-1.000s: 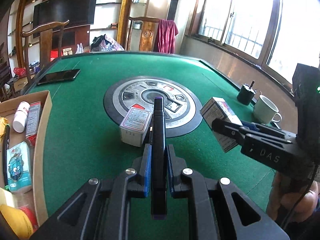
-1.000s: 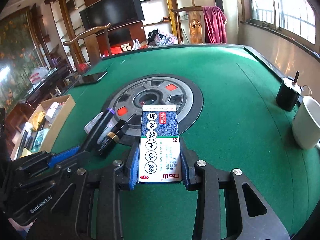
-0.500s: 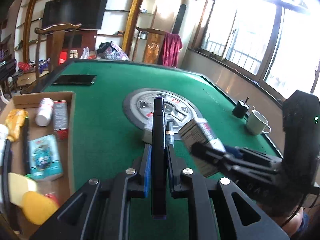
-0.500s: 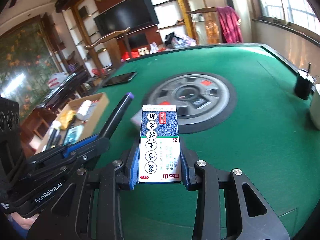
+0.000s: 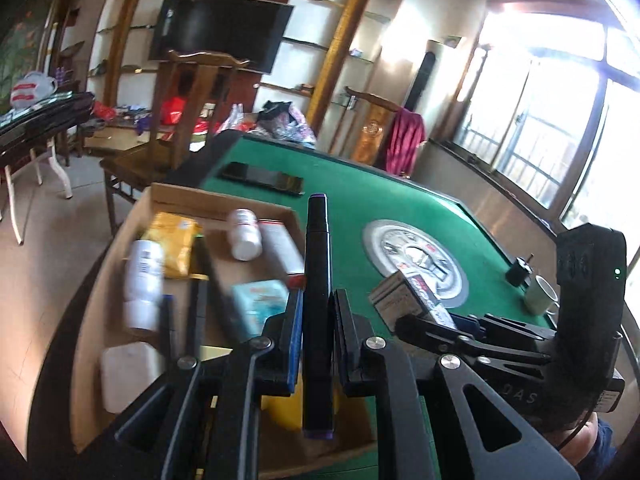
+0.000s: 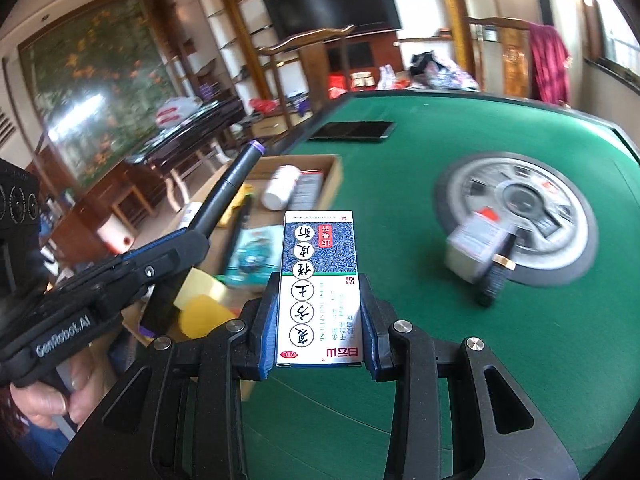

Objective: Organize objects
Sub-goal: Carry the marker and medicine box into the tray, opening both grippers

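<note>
My left gripper [image 5: 316,312] is shut on a black marker with purple ends [image 5: 317,280], held above the cardboard box [image 5: 120,248] at the table's left edge. The marker [image 6: 228,188] and left gripper [image 6: 168,252] also show in the right wrist view. My right gripper [image 6: 320,304] is shut on a blue-and-white medicine box [image 6: 319,280], beside the cardboard box [image 6: 334,168]. The medicine box [image 5: 412,300] and right gripper [image 5: 460,332] show in the left wrist view.
The cardboard box holds white bottles [image 5: 244,234], a yellow packet [image 5: 176,240], a teal packet [image 5: 258,304] and other items. On the green table [image 6: 520,340]: a round centre plate [image 6: 520,208], a small box [image 6: 476,248], a black phone [image 6: 352,131], a mug [image 5: 540,296].
Both grippers have swung left, away from the table's centre and over toward the cardboard box, each still holding its object. The small box stays by the centre plate.
</note>
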The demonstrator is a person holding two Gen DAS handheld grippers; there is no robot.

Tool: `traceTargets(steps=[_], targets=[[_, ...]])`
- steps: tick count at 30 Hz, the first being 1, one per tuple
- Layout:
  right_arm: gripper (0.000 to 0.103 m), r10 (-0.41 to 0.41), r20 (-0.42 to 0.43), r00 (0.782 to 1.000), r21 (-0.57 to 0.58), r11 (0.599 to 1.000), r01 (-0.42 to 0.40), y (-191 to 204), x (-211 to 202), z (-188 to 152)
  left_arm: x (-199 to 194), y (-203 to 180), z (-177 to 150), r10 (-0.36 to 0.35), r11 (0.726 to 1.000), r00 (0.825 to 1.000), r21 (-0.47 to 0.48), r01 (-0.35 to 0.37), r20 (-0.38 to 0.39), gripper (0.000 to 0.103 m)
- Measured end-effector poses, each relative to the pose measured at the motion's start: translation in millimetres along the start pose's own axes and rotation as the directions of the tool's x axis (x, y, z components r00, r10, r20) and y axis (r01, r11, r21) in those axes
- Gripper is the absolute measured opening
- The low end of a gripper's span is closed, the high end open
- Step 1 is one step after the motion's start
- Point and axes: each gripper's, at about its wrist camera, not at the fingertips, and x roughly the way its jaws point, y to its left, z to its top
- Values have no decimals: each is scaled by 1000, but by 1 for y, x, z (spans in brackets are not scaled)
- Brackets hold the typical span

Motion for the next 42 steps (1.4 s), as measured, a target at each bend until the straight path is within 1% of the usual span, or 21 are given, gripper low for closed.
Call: traceTargets(steps=[4, 9, 11, 14, 20, 29, 35, 39, 42], targets=[[34, 27, -38, 999, -30, 999, -28, 21, 21, 13, 5, 32, 12, 23, 999, 999, -28, -24, -34, 13], [34, 56, -97, 994, -23, 998, -58, 33, 54, 27, 31, 58, 20, 30, 997, 994, -61, -36, -103, 13], [34, 55, -115, 992, -17, 998, -58, 39, 65, 31, 41, 66, 22, 44, 996, 992, -77, -54, -122, 13], [34, 43, -139, 989, -19, 999, -46, 43, 83, 40, 54, 74, 21, 41, 995, 987, -88, -55, -155, 13], [34, 2, -168, 986, -28, 1000, -7, 49, 111, 50, 70, 83, 24, 54, 992, 981, -100, -73, -185, 13], [34, -42, -192, 981, -27, 999, 38, 47, 138, 50, 76, 86, 25, 72, 991, 974, -97, -94, -214, 13], [34, -61, -200, 978, -46, 998, 53, 49, 141, 50, 74, 86, 24, 61, 991, 975, -102, -85, -216, 14], [35, -50, -229, 972, -36, 998, 43, 47, 141, 47, 74, 84, 23, 55, 991, 973, -104, -80, -225, 14], [35, -48, -230, 972, -38, 998, 41, 47, 139, 45, 74, 82, 22, 52, 992, 971, -100, -77, -233, 14]])
